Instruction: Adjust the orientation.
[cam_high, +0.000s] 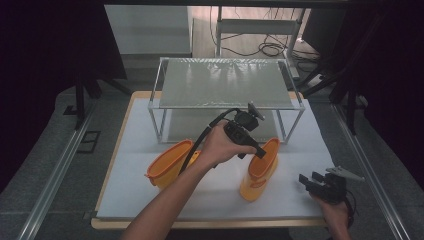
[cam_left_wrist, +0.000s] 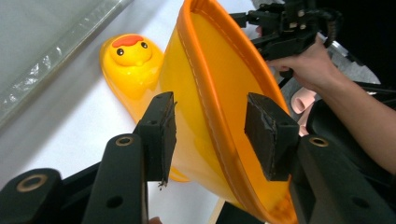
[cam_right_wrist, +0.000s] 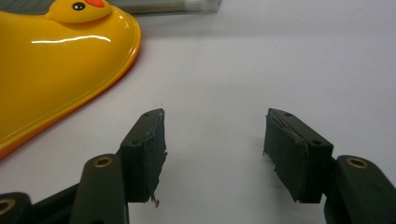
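Two yellow-orange rubber boots sit on the white table. One boot (cam_high: 167, 162) lies on its side at the left; the other boot (cam_high: 259, 175) stands upright right of centre, with a duck face (cam_left_wrist: 128, 50) on its toe. My left gripper (cam_high: 260, 151) is at the upright boot's top. Its jaws are open and straddle the boot's rim (cam_left_wrist: 212, 88), one jaw outside and one inside, with gaps on both sides. My right gripper (cam_high: 311, 181) hovers open and empty over the table near the front right. The boot's toe (cam_right_wrist: 56, 60) is to its left.
A metal-framed rack (cam_high: 225, 82) with a translucent top shelf stands at the back of the table, just behind the boots. The white table surface (cam_high: 300, 140) ends in a wooden edge at the front. Cables lie on the floor beyond.
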